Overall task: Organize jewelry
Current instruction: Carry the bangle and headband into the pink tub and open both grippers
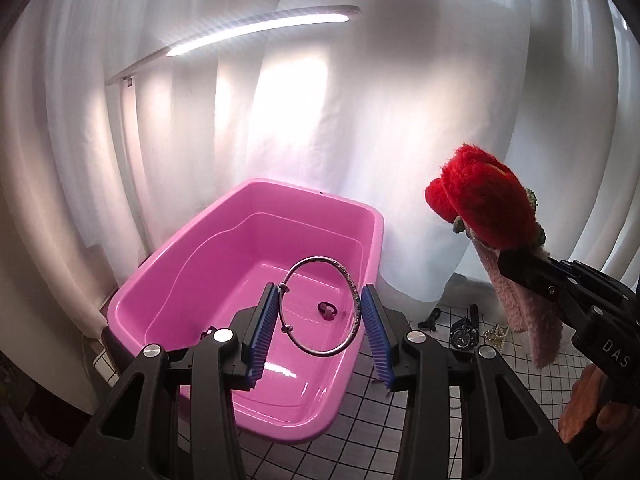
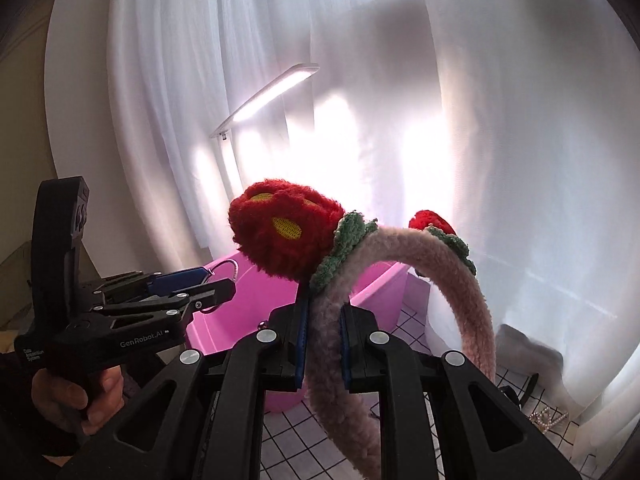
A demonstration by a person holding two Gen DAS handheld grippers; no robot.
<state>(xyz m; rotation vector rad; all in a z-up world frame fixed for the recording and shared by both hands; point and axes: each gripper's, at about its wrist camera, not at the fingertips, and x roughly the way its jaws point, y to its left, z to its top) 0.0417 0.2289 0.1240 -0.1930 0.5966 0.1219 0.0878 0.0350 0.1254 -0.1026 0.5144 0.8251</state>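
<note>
My left gripper [image 1: 320,312] is shut on a silver bangle [image 1: 352,284], held upright above the pink plastic bin [image 1: 168,280]. A small dark ring [image 1: 328,311] lies on the bin floor. My right gripper [image 2: 322,322] is shut on a fluffy pink headband [image 2: 464,280] with red flower puffs [image 2: 284,228] and green leaves, held in the air right of the bin. The right gripper and headband also show in the left wrist view [image 1: 484,204]. The left gripper with the bangle shows in the right wrist view [image 2: 208,284], beside the bin [image 2: 256,304].
A black watch [image 1: 463,334], a black clip [image 1: 430,319] and a pearl piece [image 1: 496,334] lie on the white gridded cloth [image 1: 400,432] right of the bin. White curtains hang close behind. A lit bar lamp [image 1: 256,28] stands at the back left.
</note>
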